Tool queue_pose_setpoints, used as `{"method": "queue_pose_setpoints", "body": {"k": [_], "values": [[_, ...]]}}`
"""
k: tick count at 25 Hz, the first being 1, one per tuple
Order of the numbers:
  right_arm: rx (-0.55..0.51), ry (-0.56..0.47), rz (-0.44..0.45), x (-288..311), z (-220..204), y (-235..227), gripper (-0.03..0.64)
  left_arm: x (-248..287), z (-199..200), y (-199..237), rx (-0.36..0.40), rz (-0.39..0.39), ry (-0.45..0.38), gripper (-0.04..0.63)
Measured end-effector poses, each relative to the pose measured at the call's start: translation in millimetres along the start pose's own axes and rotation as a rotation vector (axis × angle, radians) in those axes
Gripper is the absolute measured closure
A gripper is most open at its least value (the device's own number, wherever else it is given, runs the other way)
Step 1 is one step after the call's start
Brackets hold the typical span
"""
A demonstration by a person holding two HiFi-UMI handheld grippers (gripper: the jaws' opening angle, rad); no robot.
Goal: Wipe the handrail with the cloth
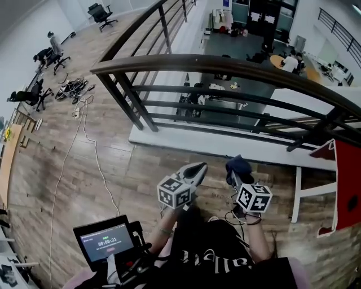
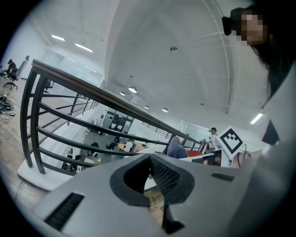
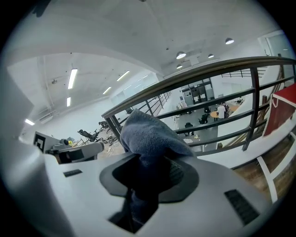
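Blue cloth [image 3: 148,132] pinched in right gripper [image 3: 150,176]; rail [image 1: 225,61] runs crosswise ahead and above it, well apart. Left gripper [image 2: 150,162] closed, empty.

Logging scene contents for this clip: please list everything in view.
dark curved metal handrail: one, dark brown, across the view ahead, over horizontal bars
black office chairs: three, black, far left on the wooden floor
tangled cables: one bundle, black and white, on the floor at left
small screen device: one, black, lower left
red panel: one, red, right edge
blue-grey terry cloth: one, between the right gripper's jaws, short of the handrail
left gripper: grey, jaws together, empty
right gripper: grey, jaws shut on the cloth
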State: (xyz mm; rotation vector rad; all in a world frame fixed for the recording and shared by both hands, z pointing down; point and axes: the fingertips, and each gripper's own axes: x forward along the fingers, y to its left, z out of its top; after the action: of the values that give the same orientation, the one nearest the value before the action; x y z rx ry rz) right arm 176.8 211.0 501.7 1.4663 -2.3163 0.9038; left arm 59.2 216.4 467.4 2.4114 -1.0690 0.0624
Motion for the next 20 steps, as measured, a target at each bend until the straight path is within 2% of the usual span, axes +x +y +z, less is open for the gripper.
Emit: {"method": "queue_pose_setpoints", "body": {"k": [10, 14, 20], "values": [[-0.049, 0.005, 0.045, -39, -21, -12, 0.512, -4, -29, -50, 0.012, 0.025, -0.009, 0.594], [-0.055, 0.001, 0.049, -47, -32, -12, 0.512, -12, -37, -56, 0.02, 0.034, -0.016, 0.594], [-0.067, 0.009, 0.046, -50, -25, -15, 0.512, -9, -32, -56, 0.018, 0.048, 0.003, 0.594]]}}
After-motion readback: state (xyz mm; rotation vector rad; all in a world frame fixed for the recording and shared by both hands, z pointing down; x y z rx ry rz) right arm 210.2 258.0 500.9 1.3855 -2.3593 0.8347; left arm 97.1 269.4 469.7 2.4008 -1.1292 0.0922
